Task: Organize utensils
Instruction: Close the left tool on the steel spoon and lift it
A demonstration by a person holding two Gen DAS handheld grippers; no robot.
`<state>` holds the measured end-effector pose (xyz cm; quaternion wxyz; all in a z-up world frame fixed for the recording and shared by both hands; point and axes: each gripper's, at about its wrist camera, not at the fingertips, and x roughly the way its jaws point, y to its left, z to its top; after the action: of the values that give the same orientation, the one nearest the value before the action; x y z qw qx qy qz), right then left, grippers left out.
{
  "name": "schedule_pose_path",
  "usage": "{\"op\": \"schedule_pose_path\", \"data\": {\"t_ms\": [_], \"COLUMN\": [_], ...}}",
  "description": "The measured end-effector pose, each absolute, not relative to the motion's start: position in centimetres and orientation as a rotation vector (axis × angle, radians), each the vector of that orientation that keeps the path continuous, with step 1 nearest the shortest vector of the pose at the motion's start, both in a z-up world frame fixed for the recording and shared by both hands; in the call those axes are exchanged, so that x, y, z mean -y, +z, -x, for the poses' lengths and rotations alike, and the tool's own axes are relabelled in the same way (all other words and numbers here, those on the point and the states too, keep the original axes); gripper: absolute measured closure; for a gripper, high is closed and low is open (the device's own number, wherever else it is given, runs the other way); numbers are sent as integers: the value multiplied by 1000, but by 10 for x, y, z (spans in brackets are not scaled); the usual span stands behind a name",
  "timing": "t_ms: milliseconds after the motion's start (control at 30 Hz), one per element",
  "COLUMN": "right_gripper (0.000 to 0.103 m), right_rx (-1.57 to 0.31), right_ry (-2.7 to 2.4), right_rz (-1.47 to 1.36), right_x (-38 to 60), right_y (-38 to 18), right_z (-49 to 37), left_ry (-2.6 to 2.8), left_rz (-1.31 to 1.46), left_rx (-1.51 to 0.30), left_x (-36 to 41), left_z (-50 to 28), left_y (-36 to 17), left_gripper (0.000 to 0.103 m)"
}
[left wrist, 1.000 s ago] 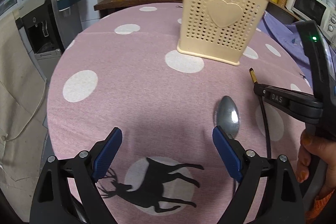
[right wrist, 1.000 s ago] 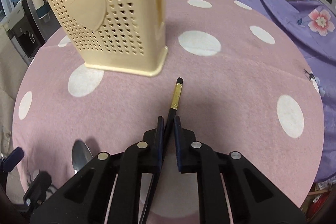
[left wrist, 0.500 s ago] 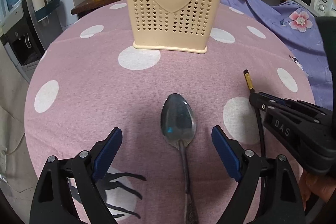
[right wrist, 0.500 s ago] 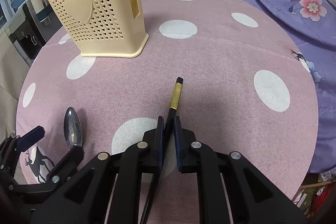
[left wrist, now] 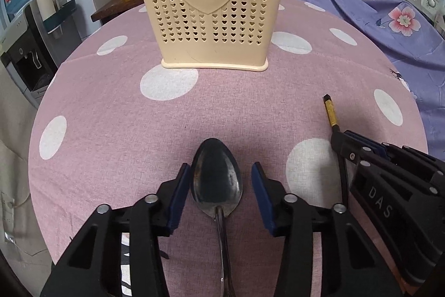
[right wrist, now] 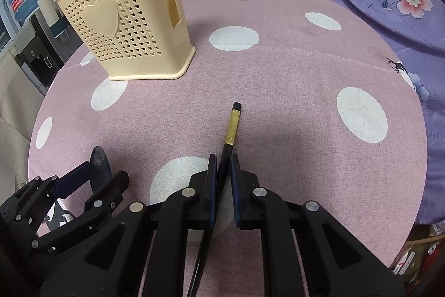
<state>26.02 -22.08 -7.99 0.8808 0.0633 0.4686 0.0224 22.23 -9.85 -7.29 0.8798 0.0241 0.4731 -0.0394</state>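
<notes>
Now the spoon [left wrist: 216, 180] lies between closing left jaws.

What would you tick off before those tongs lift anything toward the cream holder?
1. Spoon bowl between the left tongs, which have just been closing: ok.
2. Pads pressing on the spoon: not ok, gaps show on both sides.
3. Right tongs clamped on the black chopstick: ok.
4. Utensil holder upright on the tablecloth: ok.
5. Free room inside the holder: cannot tell.
</notes>
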Motion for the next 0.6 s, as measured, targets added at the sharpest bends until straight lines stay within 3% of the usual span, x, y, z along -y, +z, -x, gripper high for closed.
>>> {"op": "schedule_pose_path", "data": {"t_ms": [33,600], "right_gripper": [92,95], "right_rx": [-977,-920], "right_ry": [45,68], "right_rz": [-132,-209], "right_x": [220,228], "right_y": [-80,-65], "right_z": [-260,-254], "left_ry": [-86,-175], "left_rz": [-49,55], "left_rx": [-987,-830], "left_x": [99,68], "left_z": [-223,-205], "left_y": [-72,-13], "left_gripper": [67,67]}}
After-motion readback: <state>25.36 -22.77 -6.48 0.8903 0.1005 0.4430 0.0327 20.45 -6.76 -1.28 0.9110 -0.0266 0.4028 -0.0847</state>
